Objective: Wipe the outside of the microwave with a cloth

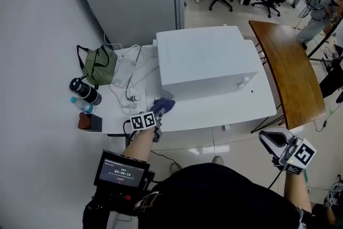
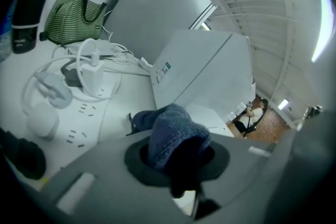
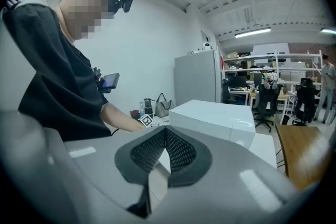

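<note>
Slippage worries us most: the left tongs [image 2: 176, 165] are clamped on a bunched blue cloth [image 2: 170, 134], and dragging that wad hard along the microwave [image 1: 206, 61] could tug it loose, we judge. Its loose tail could also snag the charger cables [image 1: 131, 86] lying just beside it on the surface [image 1: 236, 107]. The cloth sits low by the microwave's near left corner; we cannot tell whether it touches. The right tongs [image 1: 274, 143] hang well off to the right, tips together, holding nothing.
</note>
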The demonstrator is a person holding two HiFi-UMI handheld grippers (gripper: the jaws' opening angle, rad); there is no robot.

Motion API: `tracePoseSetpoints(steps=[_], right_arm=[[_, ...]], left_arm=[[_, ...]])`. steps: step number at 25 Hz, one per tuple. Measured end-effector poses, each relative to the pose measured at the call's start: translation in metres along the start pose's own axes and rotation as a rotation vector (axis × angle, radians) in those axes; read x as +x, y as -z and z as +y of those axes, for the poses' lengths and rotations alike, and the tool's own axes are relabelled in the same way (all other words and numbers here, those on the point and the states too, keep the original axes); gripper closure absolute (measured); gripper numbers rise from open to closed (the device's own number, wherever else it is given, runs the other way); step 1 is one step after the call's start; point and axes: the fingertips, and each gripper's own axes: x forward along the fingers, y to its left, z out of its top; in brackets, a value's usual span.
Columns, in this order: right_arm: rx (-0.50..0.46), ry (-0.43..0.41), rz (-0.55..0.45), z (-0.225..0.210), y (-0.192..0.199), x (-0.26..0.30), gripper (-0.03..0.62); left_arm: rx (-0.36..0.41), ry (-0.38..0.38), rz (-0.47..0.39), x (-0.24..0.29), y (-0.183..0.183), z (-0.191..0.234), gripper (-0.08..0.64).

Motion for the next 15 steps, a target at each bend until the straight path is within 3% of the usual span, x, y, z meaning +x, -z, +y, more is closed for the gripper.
tracePoseSetpoints(steps=[6, 9, 12, 15], right_arm=[[0.039, 0.089, -0.075, -0.035, 0.009, -0.042, 0.586], [0.069, 0.147, -0.067, -0.072, 0.039, -0.090, 0.586], [0.108, 0.214, -0.053, -0.111, 0.070, -0.148, 0.586], [0.142, 0.284, -0.067, -0.144, 0.089, -0.208, 0.586]], left_arm=[[-0.013, -0.009, 0.040, 0.060, 0.007, -0.027, 0.499], [-0.024, -0.028, 0.078, 0.101, 0.023, -0.059, 0.499], [-0.019, -0.013, 0.114, 0.156, 0.039, -0.113, 0.499], [0.011, 0.061, 0.138, 0.217, 0.057, -0.191, 0.499]])
